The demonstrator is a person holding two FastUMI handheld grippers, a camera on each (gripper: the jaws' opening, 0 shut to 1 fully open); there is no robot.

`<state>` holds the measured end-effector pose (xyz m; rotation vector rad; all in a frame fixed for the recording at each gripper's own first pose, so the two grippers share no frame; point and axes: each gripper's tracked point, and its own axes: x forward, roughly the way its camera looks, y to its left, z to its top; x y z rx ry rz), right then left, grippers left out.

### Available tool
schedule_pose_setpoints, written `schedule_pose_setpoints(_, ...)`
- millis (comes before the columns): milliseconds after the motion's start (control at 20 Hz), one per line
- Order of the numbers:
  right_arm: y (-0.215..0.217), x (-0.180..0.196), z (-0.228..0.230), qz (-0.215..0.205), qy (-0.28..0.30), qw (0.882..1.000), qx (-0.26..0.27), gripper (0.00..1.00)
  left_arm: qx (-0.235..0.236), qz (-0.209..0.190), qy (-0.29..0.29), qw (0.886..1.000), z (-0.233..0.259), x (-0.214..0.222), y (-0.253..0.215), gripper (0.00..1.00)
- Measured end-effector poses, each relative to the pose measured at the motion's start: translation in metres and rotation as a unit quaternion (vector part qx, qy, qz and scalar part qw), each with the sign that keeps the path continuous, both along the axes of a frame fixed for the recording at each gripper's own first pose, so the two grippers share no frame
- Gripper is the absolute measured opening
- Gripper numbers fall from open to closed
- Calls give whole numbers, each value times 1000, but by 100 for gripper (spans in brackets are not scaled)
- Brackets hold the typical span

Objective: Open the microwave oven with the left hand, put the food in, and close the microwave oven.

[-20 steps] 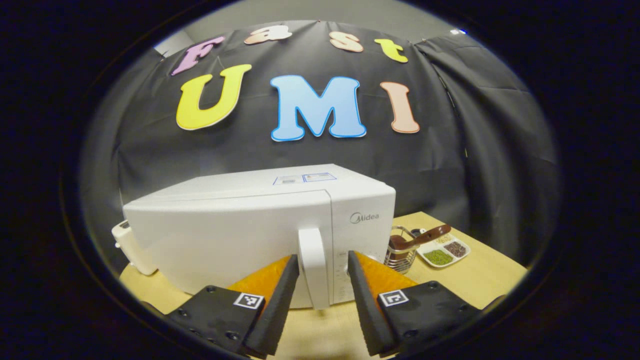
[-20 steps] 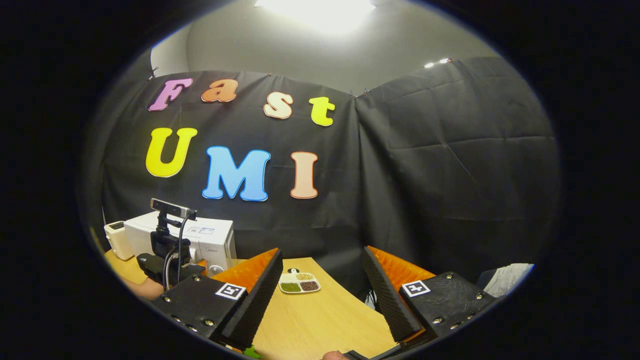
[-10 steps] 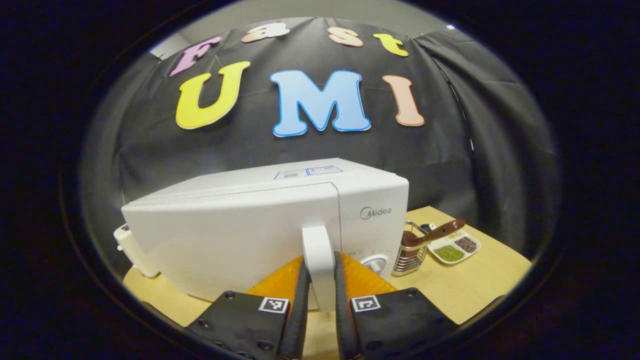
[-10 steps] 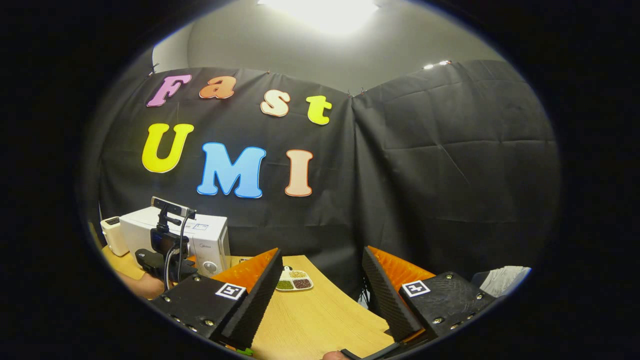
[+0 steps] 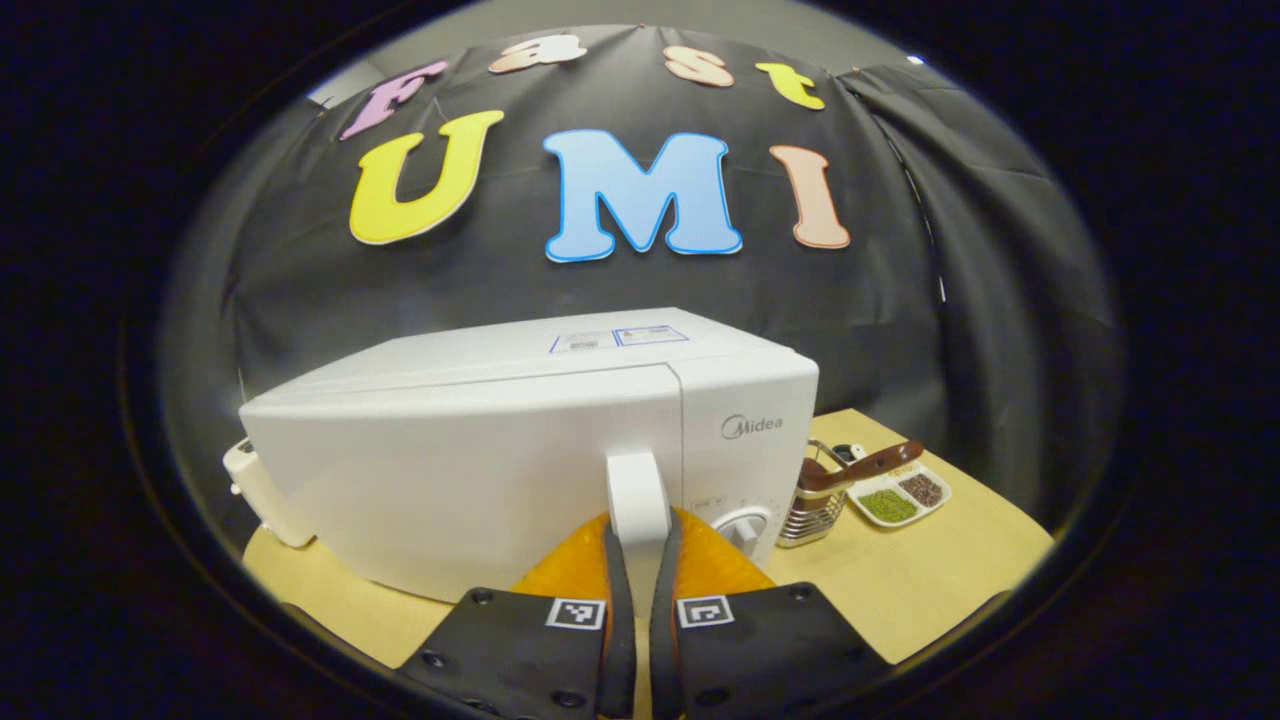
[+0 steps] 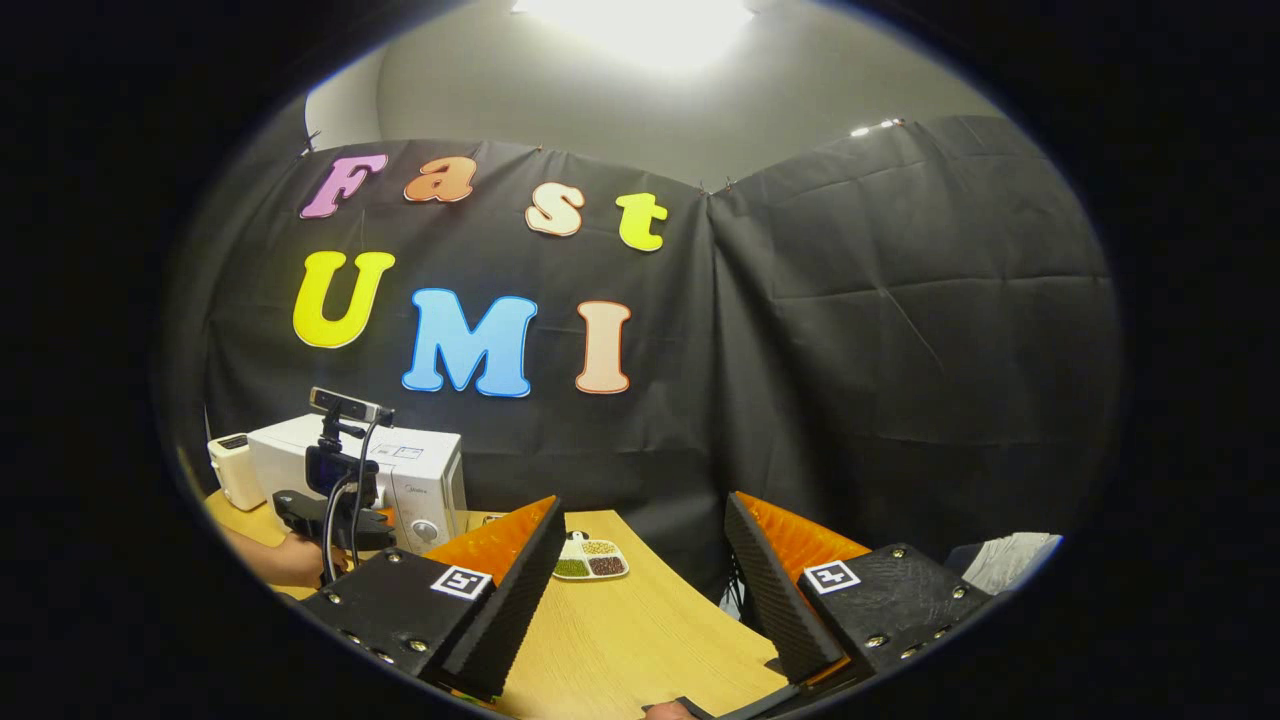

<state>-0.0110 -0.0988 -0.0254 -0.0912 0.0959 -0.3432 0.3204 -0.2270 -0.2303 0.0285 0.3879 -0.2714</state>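
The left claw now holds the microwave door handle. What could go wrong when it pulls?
1. The left claw pinches only the low end of the handle, so it might slip off.
2. The microwave might slide on the table toward the edge instead of opening.

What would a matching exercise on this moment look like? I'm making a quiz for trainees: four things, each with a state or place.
Things:
1. left tool
2. right tool
3. microwave door
4. sectioned dish

States or places:
A. open, holding nothing
B. on the table, right of the wire holder
C. shut on the door handle
D. closed

Pairs: 1-C, 2-A, 3-D, 4-B
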Motion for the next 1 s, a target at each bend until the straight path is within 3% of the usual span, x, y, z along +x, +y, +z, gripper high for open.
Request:
schedule_pose_setpoints(100, -6, 0, 2, 3, -1, 1000, -9, 98, -1, 4, -1, 1000, 0, 0, -2, 11)
schedule_pose_setpoints(150, -9, -1, 1, 3, 0, 1000, -12, 93, 1, 6, 3, 1000, -1, -2, -1, 12)
schedule_pose_setpoints(200, -12, -2, 2, 4, 1, 1000, -11, 98, -7, 19, 15, 1000, -2, -12, 2, 11)
schedule_pose_setpoints(300, -17, -1, 3, 7, -2, 1000, 2, 98, 3, 20, -10, 1000, 6, -30, 8, 11)
schedule_pose_setpoints(500, -20, 2, 6, 22, -16, 1000, 13, 97, 2, 13, 1, 1000, 4, -59, 19, 10)
schedule_pose_setpoints(1000, -13, -13, 0, 91, -27, 995, 41, 97, 18, 36, 4, 999, 10, -123, 60, 10)
